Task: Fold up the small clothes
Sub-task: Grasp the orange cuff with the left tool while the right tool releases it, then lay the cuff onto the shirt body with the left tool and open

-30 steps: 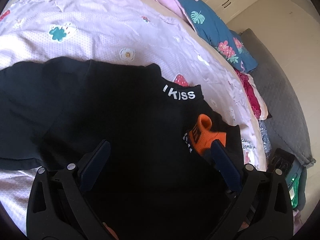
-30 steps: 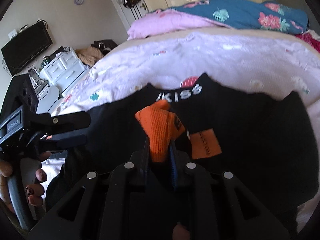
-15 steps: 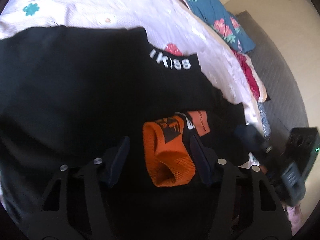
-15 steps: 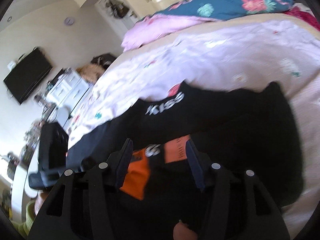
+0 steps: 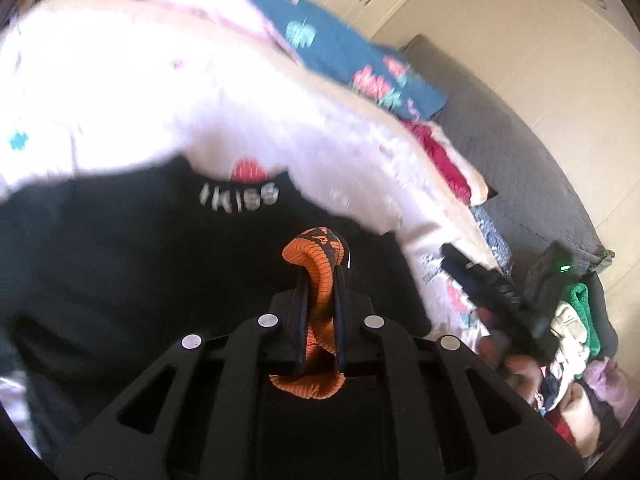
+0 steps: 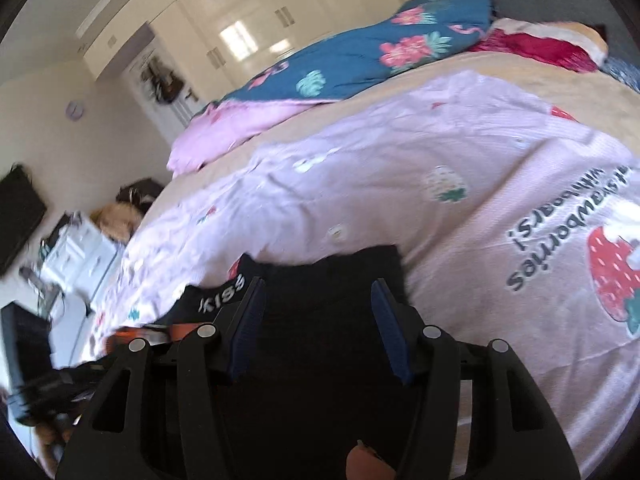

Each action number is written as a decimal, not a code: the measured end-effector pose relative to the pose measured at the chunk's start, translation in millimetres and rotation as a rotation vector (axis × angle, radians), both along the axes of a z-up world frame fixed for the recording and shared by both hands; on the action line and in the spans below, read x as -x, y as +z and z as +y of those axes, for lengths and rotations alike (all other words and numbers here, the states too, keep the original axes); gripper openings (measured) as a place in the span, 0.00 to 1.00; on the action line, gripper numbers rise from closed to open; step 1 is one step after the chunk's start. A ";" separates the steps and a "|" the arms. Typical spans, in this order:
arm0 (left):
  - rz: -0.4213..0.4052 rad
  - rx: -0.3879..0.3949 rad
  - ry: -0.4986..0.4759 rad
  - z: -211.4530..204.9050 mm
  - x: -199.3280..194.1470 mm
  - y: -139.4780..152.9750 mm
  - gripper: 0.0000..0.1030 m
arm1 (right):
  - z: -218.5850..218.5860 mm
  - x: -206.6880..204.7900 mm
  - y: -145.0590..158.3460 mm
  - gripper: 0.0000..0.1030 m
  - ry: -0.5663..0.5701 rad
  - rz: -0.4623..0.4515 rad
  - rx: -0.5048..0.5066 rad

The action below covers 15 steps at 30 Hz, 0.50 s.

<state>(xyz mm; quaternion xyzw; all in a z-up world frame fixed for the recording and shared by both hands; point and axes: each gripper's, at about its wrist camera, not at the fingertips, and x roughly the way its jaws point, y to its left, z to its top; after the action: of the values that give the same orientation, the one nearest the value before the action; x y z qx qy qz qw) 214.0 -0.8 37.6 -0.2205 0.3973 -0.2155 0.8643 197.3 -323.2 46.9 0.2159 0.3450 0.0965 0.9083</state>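
Handoff step: left gripper [image 5: 320, 300] clamped on orange sock [image 5: 318, 280], mid-frame above black shirt [image 5: 140, 272]. Right gripper [image 6: 316, 320], jaws apart and empty, sits over shirt's right part. Next, probably: right takes the sock's free end for the fold.

We're in a home bedroom. Bed [image 6: 400, 92] fills both views: pink strawberry-print sheet [image 6: 400, 184], teal floral quilt [image 6: 360, 56] and a pink blanket [image 6: 224, 128] bunched at the far side. Cream built-in wardrobes [image 6: 256, 20] along the wall, wall-mounted TV [image 6: 16, 216], white drawer unit [image 6: 80, 248] with clutter, round wall clock [image 6: 75, 110]. Grey quilted mat [image 5: 520, 152] and a clothes pile [image 5: 576, 344] on the floor.
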 end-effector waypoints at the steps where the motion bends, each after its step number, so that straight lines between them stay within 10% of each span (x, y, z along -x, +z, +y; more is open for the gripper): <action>1: -0.020 -0.003 0.006 3.6 4.7 8.7 0.04 | -2.6 0.5 0.2 0.53 -0.009 -0.001 0.001; 15: -0.011 -0.017 0.137 53.0 23.6 15.5 0.04 | 17.4 -1.7 1.8 0.53 0.018 -0.006 0.086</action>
<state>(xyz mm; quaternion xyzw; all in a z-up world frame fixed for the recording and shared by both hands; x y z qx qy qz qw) 190.4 52.2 53.1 -0.2386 0.3784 -0.1539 0.8810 199.1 -305.8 48.6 0.1731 0.3478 0.0902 0.9170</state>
